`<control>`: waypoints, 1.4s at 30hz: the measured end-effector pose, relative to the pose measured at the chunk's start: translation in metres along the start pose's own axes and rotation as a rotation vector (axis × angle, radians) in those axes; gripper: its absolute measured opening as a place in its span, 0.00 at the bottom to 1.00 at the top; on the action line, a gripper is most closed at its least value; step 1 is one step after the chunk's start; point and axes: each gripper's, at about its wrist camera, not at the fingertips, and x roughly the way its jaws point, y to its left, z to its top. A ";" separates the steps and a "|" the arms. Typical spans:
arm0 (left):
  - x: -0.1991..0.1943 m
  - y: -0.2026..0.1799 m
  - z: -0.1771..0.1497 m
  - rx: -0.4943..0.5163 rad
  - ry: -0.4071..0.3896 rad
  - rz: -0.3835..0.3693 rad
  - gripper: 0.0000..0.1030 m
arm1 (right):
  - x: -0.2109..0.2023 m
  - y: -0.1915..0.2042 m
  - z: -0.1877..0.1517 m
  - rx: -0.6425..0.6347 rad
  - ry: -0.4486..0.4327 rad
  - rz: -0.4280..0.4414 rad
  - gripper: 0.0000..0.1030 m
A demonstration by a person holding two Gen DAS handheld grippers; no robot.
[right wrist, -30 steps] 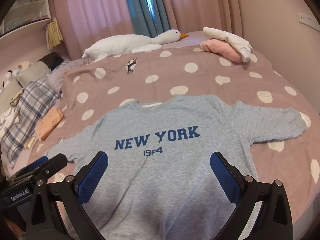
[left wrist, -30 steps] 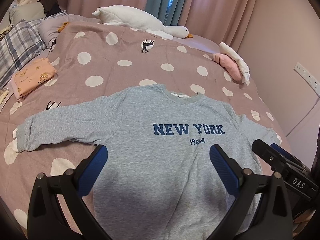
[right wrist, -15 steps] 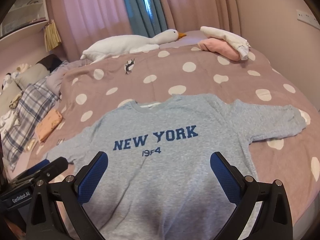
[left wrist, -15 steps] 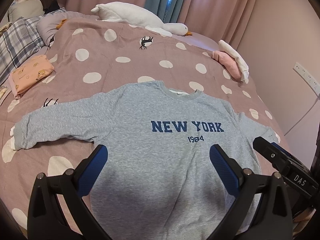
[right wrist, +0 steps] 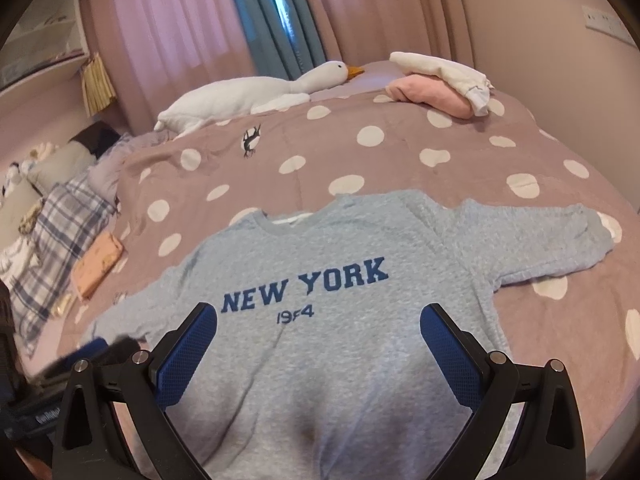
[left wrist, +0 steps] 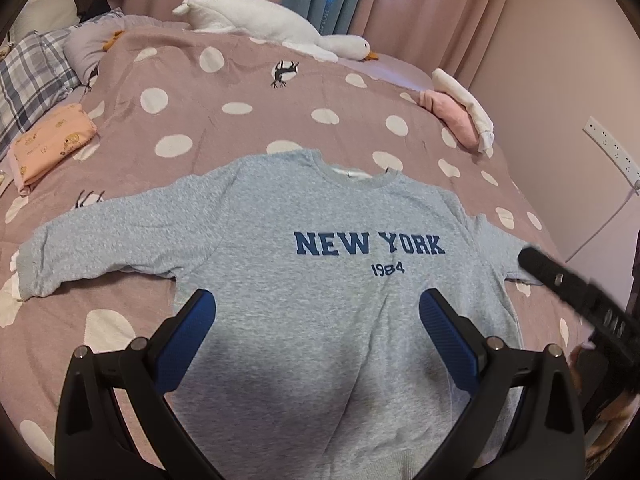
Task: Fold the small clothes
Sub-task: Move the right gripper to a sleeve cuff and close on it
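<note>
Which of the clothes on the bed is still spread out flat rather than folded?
The grey NEW YORK sweatshirt, lying open with both sleeves out. The peach printed garment is folded by the plaid pillow, and the pink and white ones are piled near the wall.

The sweatshirt (left wrist: 320,280) lies flat on the bed (left wrist: 240,128). Behind it lies the toy goose (left wrist: 260,20); folded clothes (left wrist: 52,140) lie left, a clothes pile (left wrist: 460,116) right.
</note>
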 end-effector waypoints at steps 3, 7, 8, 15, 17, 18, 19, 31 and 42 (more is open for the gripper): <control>0.007 0.002 -0.003 -0.006 0.026 -0.001 0.98 | 0.004 -0.017 0.007 0.050 0.011 -0.006 0.88; 0.018 0.002 -0.006 -0.009 0.065 -0.008 0.97 | 0.005 -0.053 0.022 0.137 0.009 -0.031 0.75; 0.021 0.001 -0.007 -0.006 0.080 -0.012 0.96 | 0.005 -0.063 0.026 0.162 0.008 -0.037 0.74; 0.041 -0.002 -0.013 0.003 0.148 -0.038 0.86 | -0.003 -0.147 0.055 0.345 -0.011 -0.103 0.62; 0.049 -0.004 -0.016 0.010 0.182 -0.051 0.81 | -0.004 -0.176 0.060 0.409 -0.015 -0.128 0.61; 0.053 -0.006 -0.018 0.020 0.204 -0.053 0.78 | -0.004 -0.190 0.060 0.445 -0.016 -0.145 0.61; 0.057 -0.007 -0.020 0.028 0.223 -0.054 0.77 | -0.004 -0.207 0.059 0.498 -0.017 -0.156 0.62; 0.089 -0.010 -0.033 0.017 0.344 -0.065 0.72 | 0.007 -0.341 0.023 0.804 0.025 -0.430 0.46; 0.098 -0.009 -0.030 -0.007 0.353 -0.056 0.72 | 0.044 -0.347 0.016 0.851 -0.006 -0.248 0.30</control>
